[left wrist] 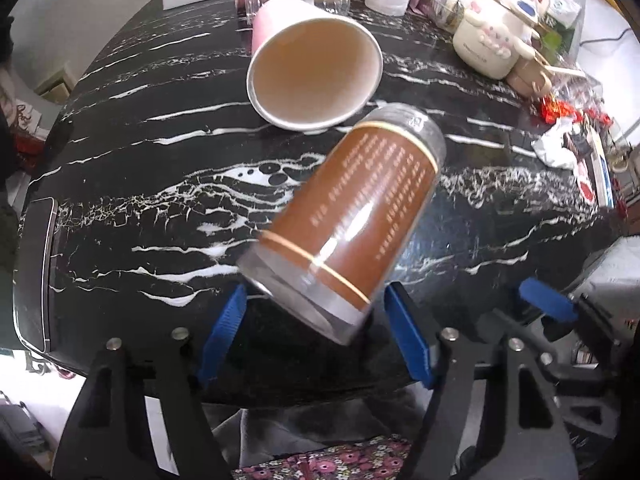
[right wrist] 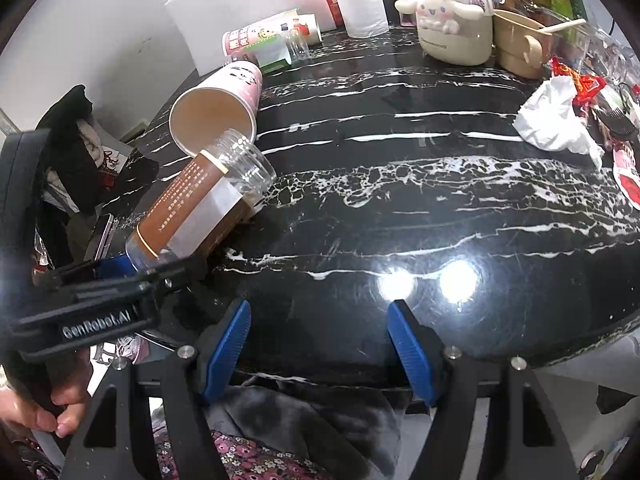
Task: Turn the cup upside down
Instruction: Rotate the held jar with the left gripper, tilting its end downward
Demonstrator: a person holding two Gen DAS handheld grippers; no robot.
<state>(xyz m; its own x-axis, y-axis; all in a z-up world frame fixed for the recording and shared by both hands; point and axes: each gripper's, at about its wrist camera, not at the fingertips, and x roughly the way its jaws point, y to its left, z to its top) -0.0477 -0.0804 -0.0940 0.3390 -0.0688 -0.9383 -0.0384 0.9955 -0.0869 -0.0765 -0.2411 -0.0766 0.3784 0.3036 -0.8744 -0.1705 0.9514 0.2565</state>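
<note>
A clear plastic cup with a brown label [left wrist: 352, 220] is held tilted over the black marbled table, its closed base between the blue fingers of my left gripper [left wrist: 312, 320], its open mouth pointing away and down. In the right wrist view the same cup [right wrist: 200, 208] leans with its mouth near the tabletop, held by the left gripper [right wrist: 132, 268]. A pink paper cup [left wrist: 316, 72] lies on its side just behind it, mouth toward me. My right gripper [right wrist: 320, 344] is open and empty at the table's near edge.
Clutter lines the back: a paper towel roll [right wrist: 360, 4], a cream character appliance [right wrist: 452, 20], a beige bowl [right wrist: 520, 48], lying packages [right wrist: 264, 40]. A crumpled tissue [right wrist: 556, 120] is at right. A phone [left wrist: 34, 272] lies at the table's left edge.
</note>
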